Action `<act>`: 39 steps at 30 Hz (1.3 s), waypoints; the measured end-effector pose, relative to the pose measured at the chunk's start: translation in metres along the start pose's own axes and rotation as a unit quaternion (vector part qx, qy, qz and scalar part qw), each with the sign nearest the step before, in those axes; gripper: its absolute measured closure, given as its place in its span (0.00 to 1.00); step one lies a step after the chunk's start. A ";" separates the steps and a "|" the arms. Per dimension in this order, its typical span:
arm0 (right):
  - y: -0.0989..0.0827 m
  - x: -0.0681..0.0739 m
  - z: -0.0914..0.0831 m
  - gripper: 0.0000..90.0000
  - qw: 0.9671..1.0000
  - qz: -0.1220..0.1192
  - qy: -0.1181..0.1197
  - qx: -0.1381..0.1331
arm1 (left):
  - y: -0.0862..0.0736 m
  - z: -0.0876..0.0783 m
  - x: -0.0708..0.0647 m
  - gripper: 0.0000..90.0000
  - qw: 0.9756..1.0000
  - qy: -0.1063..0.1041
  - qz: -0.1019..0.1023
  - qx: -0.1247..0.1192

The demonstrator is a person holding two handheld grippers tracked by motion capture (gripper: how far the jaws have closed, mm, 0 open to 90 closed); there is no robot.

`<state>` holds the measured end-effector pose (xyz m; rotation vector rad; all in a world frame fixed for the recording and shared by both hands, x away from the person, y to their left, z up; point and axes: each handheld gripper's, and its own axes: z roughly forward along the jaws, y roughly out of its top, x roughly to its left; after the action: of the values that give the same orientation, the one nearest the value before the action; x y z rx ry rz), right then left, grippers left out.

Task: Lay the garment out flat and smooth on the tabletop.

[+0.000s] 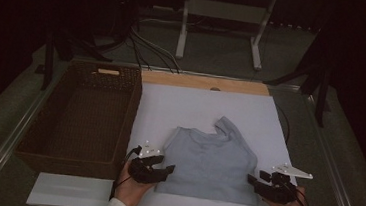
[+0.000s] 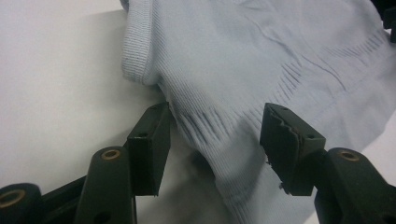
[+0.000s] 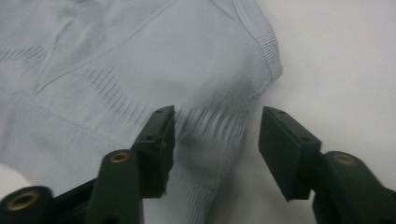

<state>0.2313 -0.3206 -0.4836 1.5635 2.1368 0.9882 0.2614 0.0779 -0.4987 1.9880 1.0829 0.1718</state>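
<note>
High view first: you're sitting at the near edge of the bench (image 1: 275,116) with a gripper in each hand, and the light blue knit top (image 1: 209,160) is lying flat on the white sheet (image 1: 181,103), a bit right of the middle and close to you. One strap or sleeve of it is poking out toward the far right. Your left gripper (image 1: 165,170) is sitting at the top's near left corner and your right gripper (image 1: 253,180) at its near right corner, both pointing inward at the fabric.

Left gripper view: your jaws are standing apart, not pinching anything. The ribbed edge of the top (image 2: 243,93) is running between them, and the fabric is bunching up a little right there, with the left jaw just about touching the cloth.

Right gripper view: same deal, jaws parted and nothing clamped. The top's (image 3: 140,70) ribbed corner is lying between and just beyond them, wrinkled near the left jaw, and the right jaw is hanging over bare white sheet.

Off to the left, a brown wicker basket (image 1: 130,113) is sitting just beside the sheet, well apart from the top.
</note>
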 end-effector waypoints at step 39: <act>-0.005 -0.007 0.005 0.96 0.998 -0.006 0.000 0.063 | 0.004 0.016 -0.010 0.92 0.999 -0.031 -0.007 0.021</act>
<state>0.2330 -0.3262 -0.4916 1.6046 2.2445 0.8655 0.2654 0.0600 -0.5030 2.0082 1.0688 0.0795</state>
